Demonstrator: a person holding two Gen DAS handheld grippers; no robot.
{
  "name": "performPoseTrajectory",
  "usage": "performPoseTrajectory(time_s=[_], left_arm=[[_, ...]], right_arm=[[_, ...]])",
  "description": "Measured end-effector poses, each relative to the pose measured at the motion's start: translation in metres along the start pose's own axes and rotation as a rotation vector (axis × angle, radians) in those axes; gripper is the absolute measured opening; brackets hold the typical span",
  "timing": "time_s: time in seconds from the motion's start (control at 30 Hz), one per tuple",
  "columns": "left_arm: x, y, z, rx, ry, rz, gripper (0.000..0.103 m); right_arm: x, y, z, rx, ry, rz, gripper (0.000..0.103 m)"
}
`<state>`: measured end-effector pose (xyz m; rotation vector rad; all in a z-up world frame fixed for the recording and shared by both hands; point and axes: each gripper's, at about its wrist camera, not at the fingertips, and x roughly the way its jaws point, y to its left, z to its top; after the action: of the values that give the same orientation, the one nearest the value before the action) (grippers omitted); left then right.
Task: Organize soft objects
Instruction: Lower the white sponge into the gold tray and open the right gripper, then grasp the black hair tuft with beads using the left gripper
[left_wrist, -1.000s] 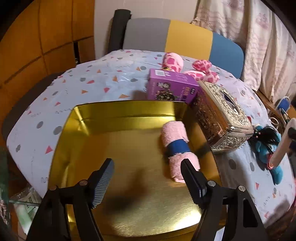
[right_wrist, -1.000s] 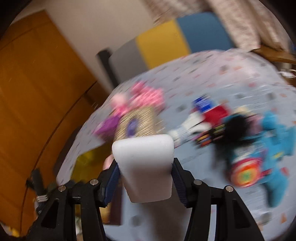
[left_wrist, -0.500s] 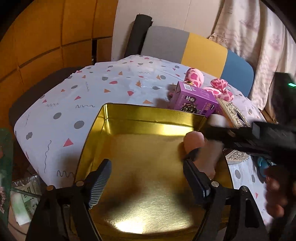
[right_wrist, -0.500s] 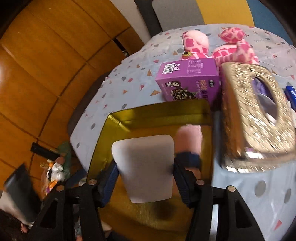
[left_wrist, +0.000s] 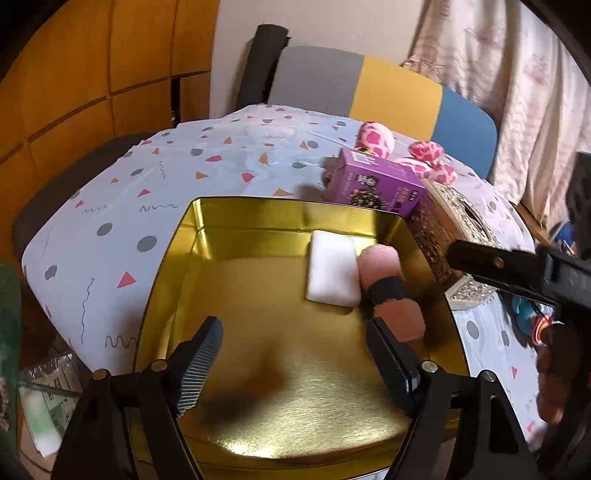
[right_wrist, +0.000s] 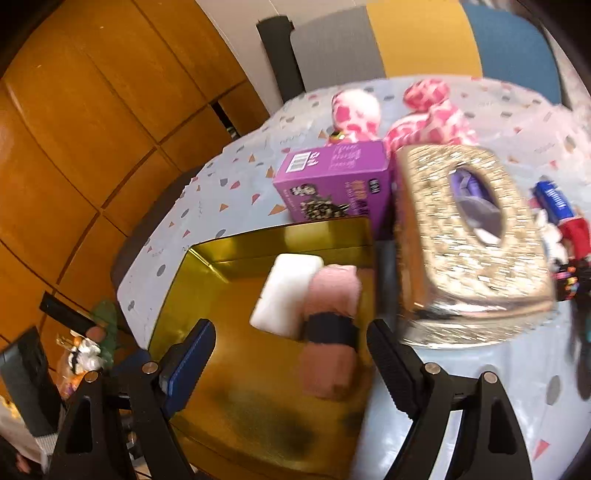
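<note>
A gold tin tray (left_wrist: 258, 413) (right_wrist: 236, 406) sits on the patterned tablecloth. In its far right part lie a white sponge block (left_wrist: 332, 273) (right_wrist: 286, 295) and, touching it on the right, a rolled pink towel with a dark band (left_wrist: 391, 291) (right_wrist: 330, 328). My left gripper (left_wrist: 295, 363) hangs open above the tray's near half, empty. The jaws of my right gripper (right_wrist: 286, 363) are opening over the tray with nothing gripped; the sponge and towel lie beyond its fingertips. A pink spotted plush (left_wrist: 376, 138) (right_wrist: 399, 114) lies behind the boxes.
A purple carton (left_wrist: 376, 184) (right_wrist: 340, 181) and a glittery gold tissue box (left_wrist: 454, 236) (right_wrist: 469, 240) stand against the tray's far and right sides. A blue toy (left_wrist: 528, 314) and a small clothed doll (right_wrist: 561, 218) lie at the right. A grey, yellow and blue chair (left_wrist: 380, 88) stands behind.
My right gripper swung over the tray with the white sponge, opened, and the sponge now lies beside the pink towel. My left gripper shifted slightly and stayed open.
</note>
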<state>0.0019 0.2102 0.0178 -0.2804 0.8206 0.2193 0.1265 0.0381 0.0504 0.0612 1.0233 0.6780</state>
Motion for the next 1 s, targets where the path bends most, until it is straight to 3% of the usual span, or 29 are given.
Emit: performPoseTrajectory(time_s=[0.17, 0.4, 0.67, 0.77, 0.87, 0.9, 1.0], left_arm=[[-0.004, -0.016, 0.002, 0.044, -0.012, -0.021, 0.080], [-0.008, -0.047, 0.009, 0.105, -0.008, -0.075, 0.080], [-0.017, -0.120, 0.013, 0.267, -0.004, -0.246, 0.077], [-0.016, -0.156, 0.012, 0.334, 0.012, -0.313, 0.064], [-0.009, -0.202, 0.014, 0.399, 0.061, -0.395, 0.058], [-0.006, -0.213, 0.015, 0.410, 0.073, -0.418, 0.057], [0.007, -0.255, 0.019, 0.435, 0.123, -0.487, 0.056]], right_arm=[[-0.033, -0.015, -0.014, -0.027, -0.065, -0.065, 0.086], [-0.099, -0.078, -0.024, 0.058, -0.188, -0.202, 0.086], [-0.184, -0.200, -0.042, 0.357, -0.351, -0.462, 0.086], [-0.208, -0.241, -0.058, 0.476, -0.419, -0.558, 0.086], [-0.221, -0.270, -0.081, 0.564, -0.483, -0.624, 0.086], [-0.222, -0.276, -0.086, 0.593, -0.483, -0.632, 0.086], [-0.230, -0.299, -0.097, 0.712, -0.518, -0.541, 0.086]])
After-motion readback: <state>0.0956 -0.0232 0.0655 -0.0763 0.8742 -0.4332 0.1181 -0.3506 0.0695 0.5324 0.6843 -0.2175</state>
